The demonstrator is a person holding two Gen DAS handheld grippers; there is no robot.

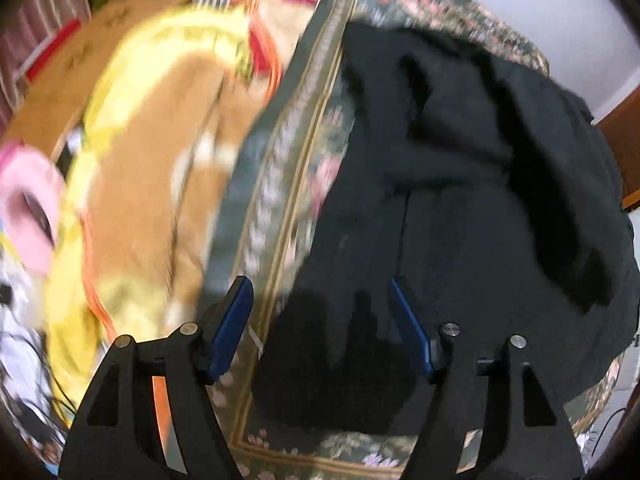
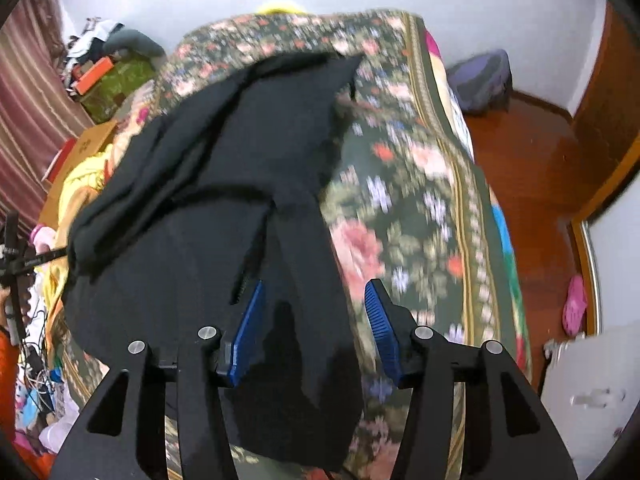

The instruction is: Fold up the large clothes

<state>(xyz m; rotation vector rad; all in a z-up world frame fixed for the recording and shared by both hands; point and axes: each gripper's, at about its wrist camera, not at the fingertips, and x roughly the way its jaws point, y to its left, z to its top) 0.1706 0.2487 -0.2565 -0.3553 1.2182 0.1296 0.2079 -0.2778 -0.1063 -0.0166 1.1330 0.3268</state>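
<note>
A large black garment [image 1: 460, 184] lies rumpled on a floral bedspread [image 1: 280, 184]; it also shows in the right wrist view [image 2: 208, 184], with one flap folded over its upper part. My left gripper [image 1: 318, 300] is open and empty, held above the garment's near left edge. My right gripper [image 2: 314, 300] is open and empty, held above the garment's near right edge, where a narrow strip of black cloth [image 2: 320, 312] runs down between the fingers. Both views are motion-blurred.
A yellow and tan blanket [image 1: 152, 168] is heaped at the bed's left side beside a cardboard box [image 1: 80, 68]. The right side of the floral bedspread [image 2: 400, 184] drops to a red wooden floor [image 2: 536, 184]. A white object [image 2: 588, 396] stands at lower right.
</note>
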